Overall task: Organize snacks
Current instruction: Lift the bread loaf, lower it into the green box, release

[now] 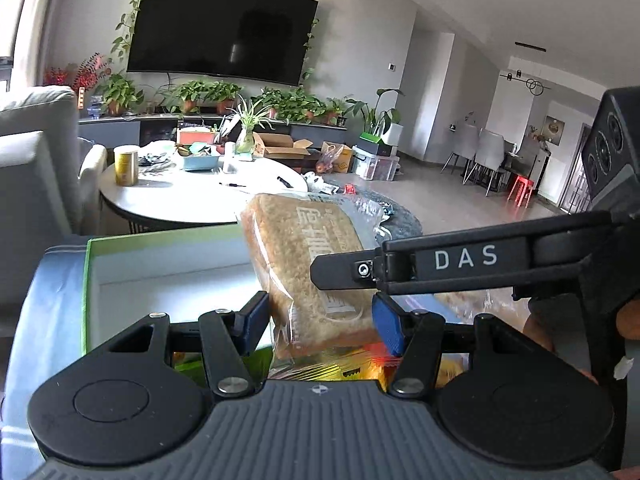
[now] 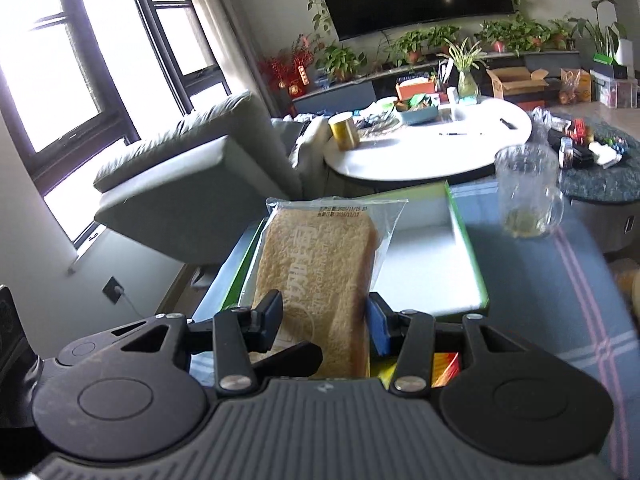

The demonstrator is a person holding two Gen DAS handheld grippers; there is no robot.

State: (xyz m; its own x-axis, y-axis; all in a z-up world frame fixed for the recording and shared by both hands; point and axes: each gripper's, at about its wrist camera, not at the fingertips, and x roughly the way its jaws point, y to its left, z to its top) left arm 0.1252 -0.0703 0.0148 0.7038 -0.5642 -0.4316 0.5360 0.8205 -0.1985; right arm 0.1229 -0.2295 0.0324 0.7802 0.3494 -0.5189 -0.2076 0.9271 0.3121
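Note:
A bread slice in a clear wrapper (image 1: 308, 264) is held upright between both grippers, over a green-rimmed box with a white inside (image 1: 160, 264). My left gripper (image 1: 320, 320) is shut on the wrapper's lower part. My right gripper (image 2: 324, 320) is shut on the same bread pack (image 2: 320, 264); its black finger marked DAS (image 1: 440, 264) crosses the left wrist view in front of the bread. The box (image 2: 432, 256) lies on a blue-grey cloth. Yellow and orange snack packs (image 1: 360, 364) show under the bread, also in the right wrist view (image 2: 440, 364).
A glass mug (image 2: 528, 196) stands on the cloth right of the box. A white round table (image 2: 432, 148) with a gold can (image 2: 344, 130) and clutter lies beyond. A grey armchair (image 2: 192, 184) is at the left. A dark round table (image 2: 600, 172) is at the right.

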